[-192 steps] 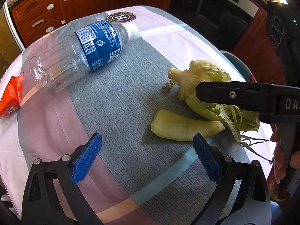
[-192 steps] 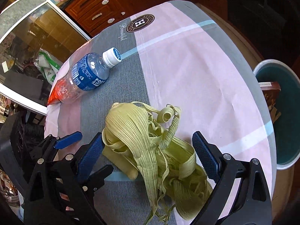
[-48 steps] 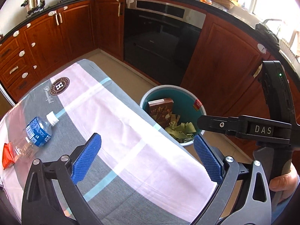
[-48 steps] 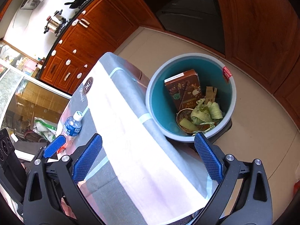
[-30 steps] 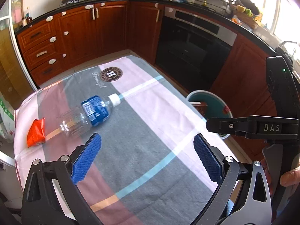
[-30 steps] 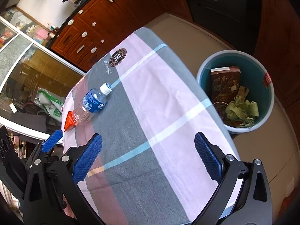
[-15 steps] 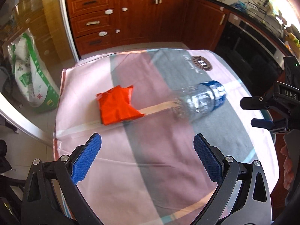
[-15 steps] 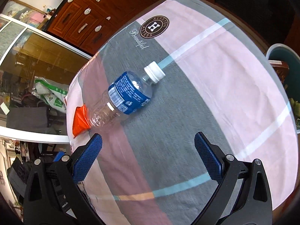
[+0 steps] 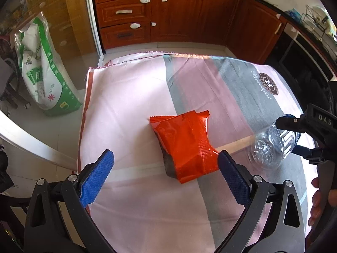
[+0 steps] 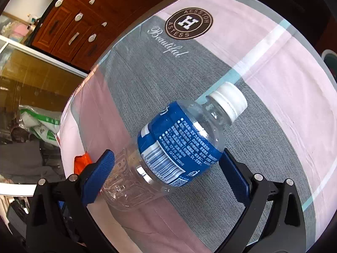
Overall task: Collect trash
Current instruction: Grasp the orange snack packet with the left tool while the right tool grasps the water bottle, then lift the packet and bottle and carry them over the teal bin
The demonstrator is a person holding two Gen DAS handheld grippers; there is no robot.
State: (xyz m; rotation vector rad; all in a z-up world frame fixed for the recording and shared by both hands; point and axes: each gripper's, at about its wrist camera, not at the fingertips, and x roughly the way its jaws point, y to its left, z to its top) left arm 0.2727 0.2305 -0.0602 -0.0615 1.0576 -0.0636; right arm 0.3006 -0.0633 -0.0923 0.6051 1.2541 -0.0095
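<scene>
An orange snack wrapper (image 9: 185, 143) lies flat on the tablecloth (image 9: 130, 97). My left gripper (image 9: 166, 172) is open just above it, blue pads on either side of its near end. A clear plastic bottle (image 10: 174, 147) with a blue label and white cap lies on its side. My right gripper (image 10: 166, 172) is open around the bottle's body, jaws on both sides, not closed on it. The bottle's base (image 9: 271, 145) and the right gripper's fingers (image 9: 303, 126) show at the right of the left wrist view. A bit of the wrapper (image 10: 81, 162) shows behind the bottle.
The table's left edge (image 9: 83, 126) drops to a tiled floor. A white and green sack (image 9: 46, 71) stands on the floor beside it. Wooden cabinets (image 9: 168, 10) line the back. The rim of the teal bin (image 10: 329, 58) shows at the right edge.
Both grippers have come down closer to the table. The left one now sits over the wrapper, and the right one has moved in around the bottle. Both stay open.
</scene>
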